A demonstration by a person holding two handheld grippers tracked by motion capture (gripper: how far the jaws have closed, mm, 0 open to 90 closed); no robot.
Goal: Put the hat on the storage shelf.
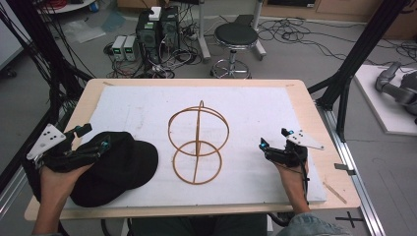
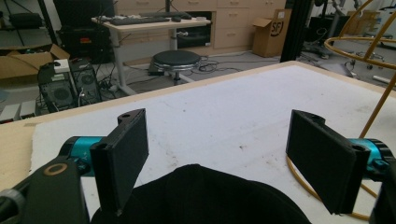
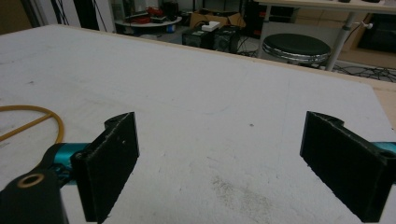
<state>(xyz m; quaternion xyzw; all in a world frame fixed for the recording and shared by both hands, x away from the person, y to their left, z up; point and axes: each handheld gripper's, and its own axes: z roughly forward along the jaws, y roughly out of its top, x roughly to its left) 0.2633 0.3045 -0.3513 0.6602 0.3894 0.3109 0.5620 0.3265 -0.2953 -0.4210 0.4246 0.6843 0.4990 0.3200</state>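
Note:
A black cap (image 1: 118, 167) lies on the left of the white mat, its crown under my left gripper (image 1: 96, 137). In the left gripper view the cap (image 2: 201, 196) sits low between the wide-apart jaws, and my left gripper (image 2: 218, 119) is open with nothing pinched. A gold wire stand (image 1: 198, 128) made of two rings on a rod stands at the mat's centre; its rings (image 2: 373, 44) show at the right of the left gripper view. My right gripper (image 1: 274, 137) rests open on the mat right of the stand. Between its jaws (image 3: 222, 121) is bare mat, and a bit of the stand's base ring (image 3: 51, 116) is at the left.
The white mat (image 1: 246, 108) covers most of the wooden table (image 1: 314, 113). Beyond the far edge stand a black stool (image 1: 236, 37), computer towers (image 1: 157, 29) and cables on the floor. Black frame posts (image 1: 354, 59) rise at both sides of the table.

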